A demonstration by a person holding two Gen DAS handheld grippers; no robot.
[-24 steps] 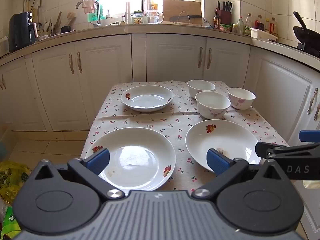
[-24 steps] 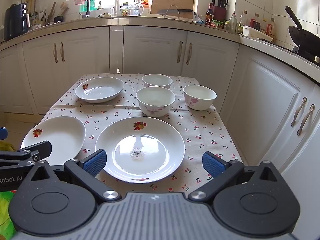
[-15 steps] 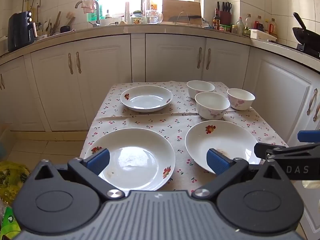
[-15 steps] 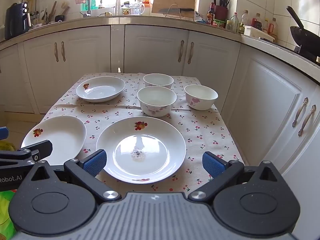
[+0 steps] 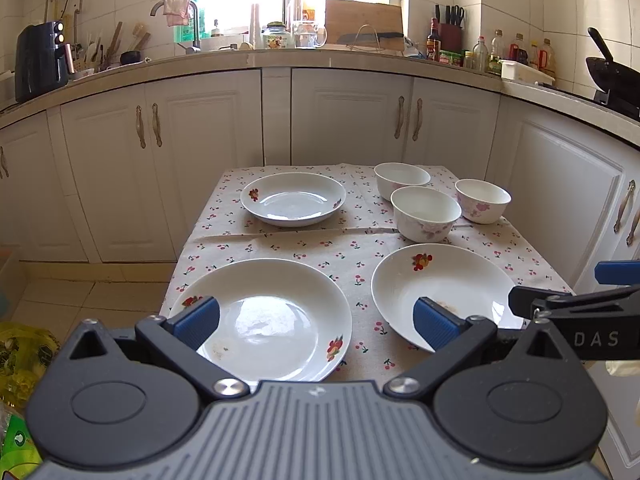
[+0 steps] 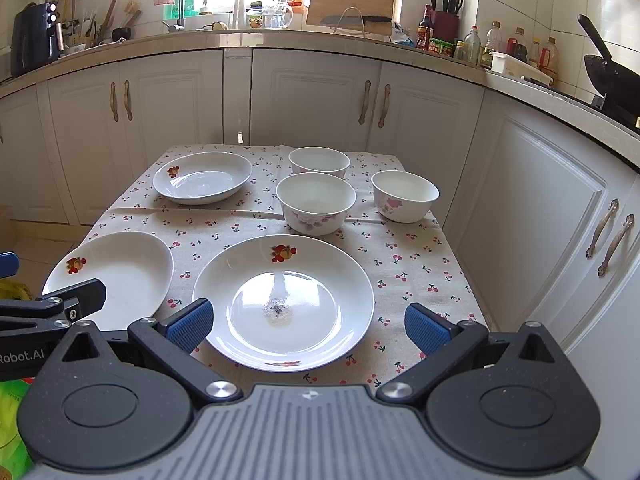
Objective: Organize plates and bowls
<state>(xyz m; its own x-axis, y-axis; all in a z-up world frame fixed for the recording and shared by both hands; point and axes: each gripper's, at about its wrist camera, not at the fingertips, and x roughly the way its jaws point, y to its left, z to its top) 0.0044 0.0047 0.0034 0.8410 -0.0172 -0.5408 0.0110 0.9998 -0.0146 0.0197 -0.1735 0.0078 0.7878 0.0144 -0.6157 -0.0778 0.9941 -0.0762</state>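
Three white plates and three white bowls sit on a cherry-print tablecloth (image 5: 320,244). The near left plate (image 5: 264,320) lies before my left gripper (image 5: 316,322), which is open and empty. The near right plate (image 6: 284,300), with crumbs at its centre, lies before my right gripper (image 6: 306,328), also open and empty. A deeper plate (image 5: 294,200) sits far left. The three bowls (image 6: 316,202) (image 6: 319,161) (image 6: 404,195) cluster far right. Each gripper hovers at the table's near edge, above its plate.
White kitchen cabinets (image 5: 200,160) ring the table on the far side and the right. The counter holds an air fryer (image 5: 38,60), a sink tap, bottles and a wok (image 6: 612,76). A yellow-green bag (image 5: 20,360) lies on the floor at the left.
Both grippers have crept slightly forward toward the table. Nothing on the table has moved.
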